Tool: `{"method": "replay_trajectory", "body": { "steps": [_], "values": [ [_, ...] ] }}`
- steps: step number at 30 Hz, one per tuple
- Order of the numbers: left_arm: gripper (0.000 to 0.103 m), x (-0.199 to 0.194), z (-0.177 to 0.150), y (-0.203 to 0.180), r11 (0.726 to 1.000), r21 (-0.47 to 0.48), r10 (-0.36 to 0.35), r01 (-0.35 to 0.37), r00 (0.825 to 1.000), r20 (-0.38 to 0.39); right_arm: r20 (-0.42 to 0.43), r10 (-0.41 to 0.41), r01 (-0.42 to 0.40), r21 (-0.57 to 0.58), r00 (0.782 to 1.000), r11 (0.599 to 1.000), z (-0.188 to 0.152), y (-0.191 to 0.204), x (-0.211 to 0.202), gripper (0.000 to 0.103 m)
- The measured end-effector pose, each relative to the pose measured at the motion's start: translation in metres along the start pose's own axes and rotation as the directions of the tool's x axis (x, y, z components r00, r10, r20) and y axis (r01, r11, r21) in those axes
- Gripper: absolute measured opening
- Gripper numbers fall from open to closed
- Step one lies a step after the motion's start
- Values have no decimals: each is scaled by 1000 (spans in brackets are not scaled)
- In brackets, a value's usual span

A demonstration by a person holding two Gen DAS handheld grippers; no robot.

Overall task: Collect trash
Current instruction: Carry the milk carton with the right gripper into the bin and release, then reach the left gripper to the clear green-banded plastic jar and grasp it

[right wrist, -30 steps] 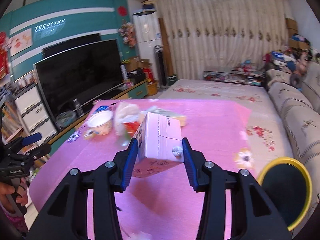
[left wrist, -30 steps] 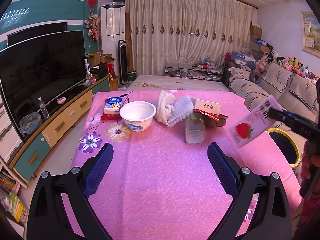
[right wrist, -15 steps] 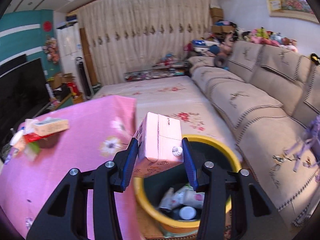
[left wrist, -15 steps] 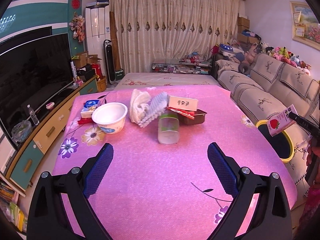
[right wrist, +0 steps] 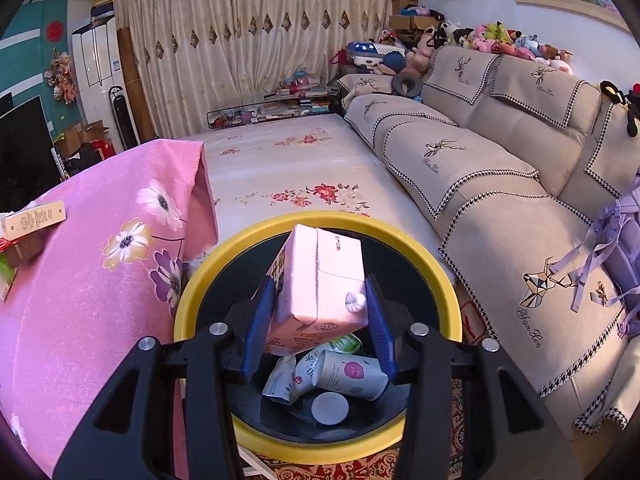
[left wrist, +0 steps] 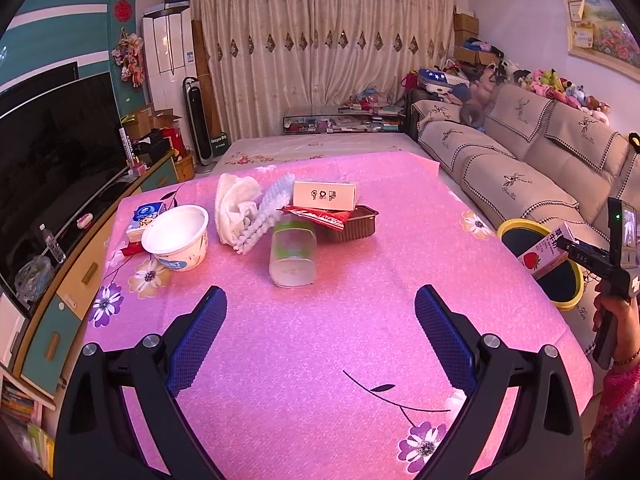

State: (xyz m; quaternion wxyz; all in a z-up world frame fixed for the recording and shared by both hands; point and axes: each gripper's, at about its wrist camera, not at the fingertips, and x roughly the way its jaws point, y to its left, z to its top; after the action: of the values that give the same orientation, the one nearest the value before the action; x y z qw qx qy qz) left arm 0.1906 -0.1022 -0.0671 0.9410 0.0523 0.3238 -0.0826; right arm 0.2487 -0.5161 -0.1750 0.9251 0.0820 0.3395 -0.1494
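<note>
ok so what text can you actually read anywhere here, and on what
"DAS": on the right tool body, seen in the left wrist view.
Pink carton: Chinese print, too blurred to read.
Sofa cover: embroidered script, not clearly legible.
Beige box: small icons, no readable words.

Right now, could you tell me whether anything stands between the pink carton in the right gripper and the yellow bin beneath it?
Nothing visible does. The right gripper holds the pink carton directly over the open yellow bin; only earlier trash lies at its bottom.
</note>
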Motion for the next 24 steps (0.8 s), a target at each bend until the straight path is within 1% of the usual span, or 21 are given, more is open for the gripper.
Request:
{"method": "replay_trajectory", "body": {
  "steps": [15,18,21,24],
  "values": [
    [94,19,2,7,1000,-6,-4,4,999,-34,3,24,-24,-6,1000,1000,5,11,-5,47],
    [94,30,6,9,1000,1,19,-19,999,-39,4,31,-31,-3,999,1000,4,11,-6,48],
    [94,42,10,11,1000,4,28,-27,999,-47,3,35,-35,3,999,999,4,10,-7,49],
    [94,65,16,17,999,0,38,-38,997,-70,3,34,-34,5,999,999,3,10,-7,49]
  ]
}}
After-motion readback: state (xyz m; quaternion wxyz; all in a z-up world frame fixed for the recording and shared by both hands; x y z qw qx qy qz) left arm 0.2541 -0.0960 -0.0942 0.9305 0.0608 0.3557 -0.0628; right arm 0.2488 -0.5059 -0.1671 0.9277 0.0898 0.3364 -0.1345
